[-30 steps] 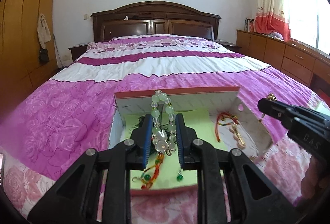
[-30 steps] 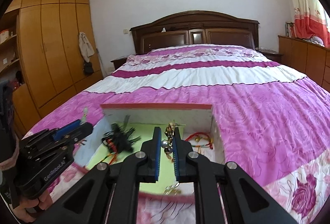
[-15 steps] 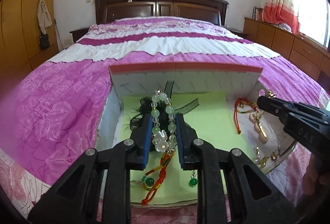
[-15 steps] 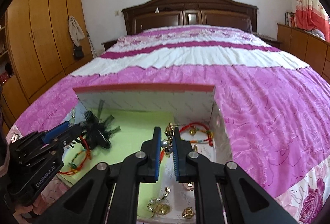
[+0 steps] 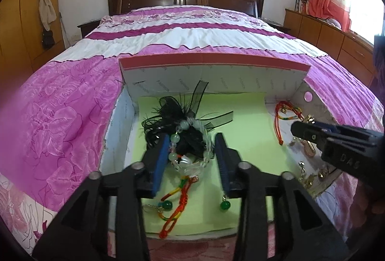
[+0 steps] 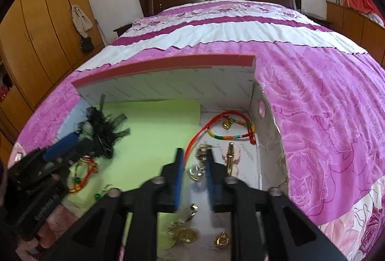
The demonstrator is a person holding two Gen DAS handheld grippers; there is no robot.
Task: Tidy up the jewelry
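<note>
An open cardboard box (image 5: 211, 61) with a red rim lies on the bed, a green sheet (image 5: 243, 124) covering its left floor. My left gripper (image 5: 191, 140) is opening. The pale green and clear bead bracelet (image 5: 190, 162) sits loose between its fingers, resting on a black feather hairpiece (image 5: 173, 114). My right gripper (image 6: 194, 154) is opening over the box's white right side (image 6: 255, 97). A small gold piece (image 6: 199, 155) hangs blurred between its pads, no longer pinched. The left gripper (image 6: 72, 140) shows at that view's left edge.
A red cord bracelet with a bell (image 6: 228, 133) and a gold clip (image 6: 230, 157) lie at the box's right. Gold pieces (image 6: 182, 232) sit near its front. Green bead earrings (image 5: 225, 205) and a red knotted cord (image 5: 173, 217) lie on the sheet. A pink quilt (image 5: 72, 116) surrounds the box.
Both grippers came down into the box and their jaws have spread. The bead bracelet has dropped onto the black hairpiece, and the gold piece is freed from the right pads.
</note>
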